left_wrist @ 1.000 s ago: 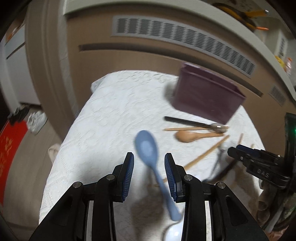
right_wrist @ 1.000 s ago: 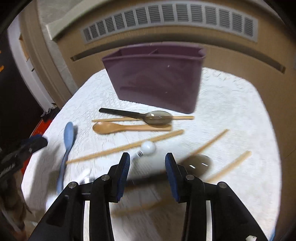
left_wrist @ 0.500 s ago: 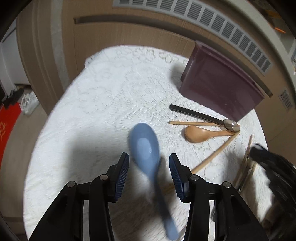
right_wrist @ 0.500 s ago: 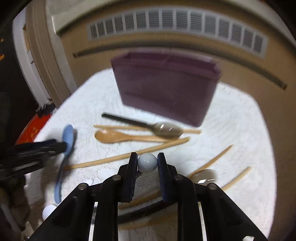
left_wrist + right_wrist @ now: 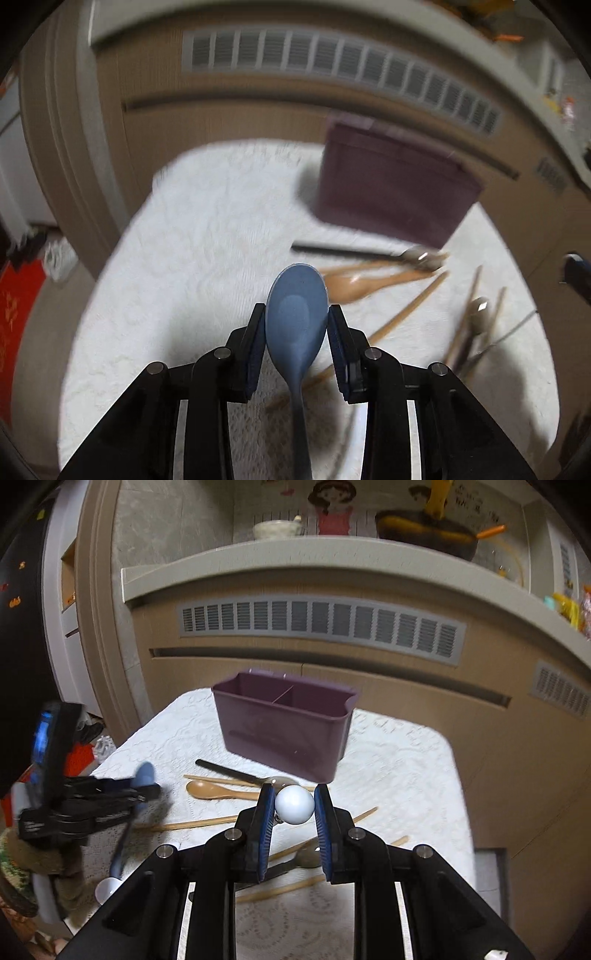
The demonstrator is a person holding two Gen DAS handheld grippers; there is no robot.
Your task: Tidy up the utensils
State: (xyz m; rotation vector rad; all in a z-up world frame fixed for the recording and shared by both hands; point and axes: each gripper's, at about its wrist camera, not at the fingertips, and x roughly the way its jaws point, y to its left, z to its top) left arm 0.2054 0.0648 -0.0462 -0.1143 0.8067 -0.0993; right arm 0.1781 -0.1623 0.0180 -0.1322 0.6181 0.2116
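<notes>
The spoon is blue. The box is dark purple. The ball is white. The tabletop cloth is white with lacy swirls.

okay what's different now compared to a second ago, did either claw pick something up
Yes, both. The left claw is closing on the blue spoon, which lay loose between its open fingers before. The right claw shut on the white ball-ended utensil and lifted it off the cloth. The purple holder, the wooden spoon and the chopsticks stayed put.
</notes>
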